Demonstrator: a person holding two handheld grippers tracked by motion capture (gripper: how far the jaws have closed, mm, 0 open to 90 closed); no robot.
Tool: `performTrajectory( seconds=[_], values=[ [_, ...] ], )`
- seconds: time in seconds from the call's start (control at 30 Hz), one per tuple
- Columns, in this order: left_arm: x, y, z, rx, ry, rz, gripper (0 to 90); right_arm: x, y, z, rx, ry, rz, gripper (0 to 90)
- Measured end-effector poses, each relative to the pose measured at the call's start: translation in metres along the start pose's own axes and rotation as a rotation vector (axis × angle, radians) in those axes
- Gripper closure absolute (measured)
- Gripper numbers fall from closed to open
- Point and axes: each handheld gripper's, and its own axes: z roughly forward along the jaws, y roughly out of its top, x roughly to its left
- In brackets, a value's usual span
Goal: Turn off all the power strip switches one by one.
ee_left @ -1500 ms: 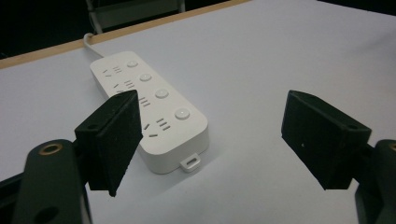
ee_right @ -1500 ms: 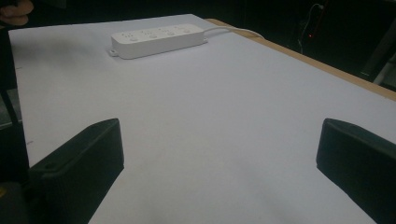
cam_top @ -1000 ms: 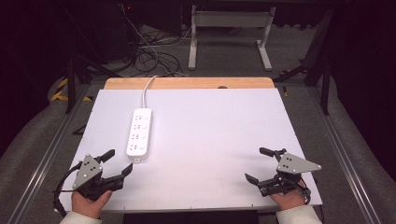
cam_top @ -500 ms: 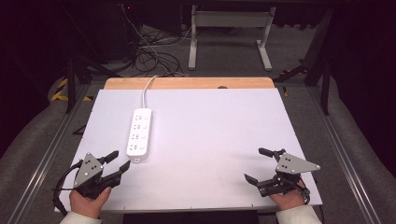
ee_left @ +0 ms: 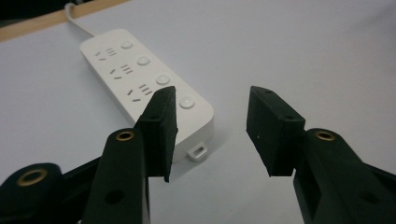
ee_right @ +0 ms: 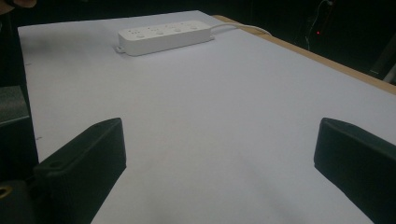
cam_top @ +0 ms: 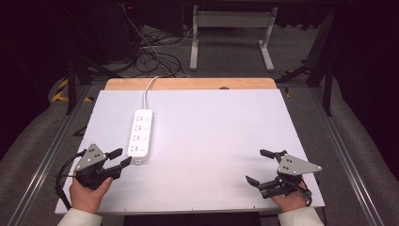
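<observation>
high view | power strip (cam_top: 141, 133) on white table (cam_top: 211, 141) | left gripper (cam_top: 120, 157) just beside it

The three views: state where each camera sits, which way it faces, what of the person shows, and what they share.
High view: above the person's side, looking forward and down on the table; both hands and the left gripper and right gripper enter from the bottom.
Left gripper view: rides the left gripper, facing the power strip close by; open jaws.
Right gripper view: rides the right gripper, facing across the table; jaws wide.
Shared: the power strip.
</observation>
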Motion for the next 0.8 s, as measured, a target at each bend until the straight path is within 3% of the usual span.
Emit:
performTrajectory(
  seconds=[0.07, 0.3, 0.43, 0.6, 0.8],
  values=[
    [0.002, 0.005, 0.004, -0.013, 0.038, 0.004, 50.5, 0.000, 0.000, 0.000, 0.000, 0.002, 0.002, 2.8],
    [0.004, 0.015, 0.013, -0.009, 0.057, 0.028, 51.4, 0.000, 0.000, 0.000, 0.000, 0.001, 0.001, 2.8],
    [0.004, 0.022, 0.020, 0.018, 0.077, 0.071, 51.8, 0.000, -0.001, 0.000, 0.003, 0.007, 0.005, 2.9],
    [0.009, 0.028, 0.027, 0.016, 0.064, 0.057, 51.9, -0.001, -0.001, 0.001, 0.001, 0.008, 0.003, 3.0],
    [0.011, 0.034, 0.035, 0.023, 0.055, 0.068, 51.9, -0.001, -0.001, 0.001, 0.006, 0.011, 0.002, 3.0]
  ],
)
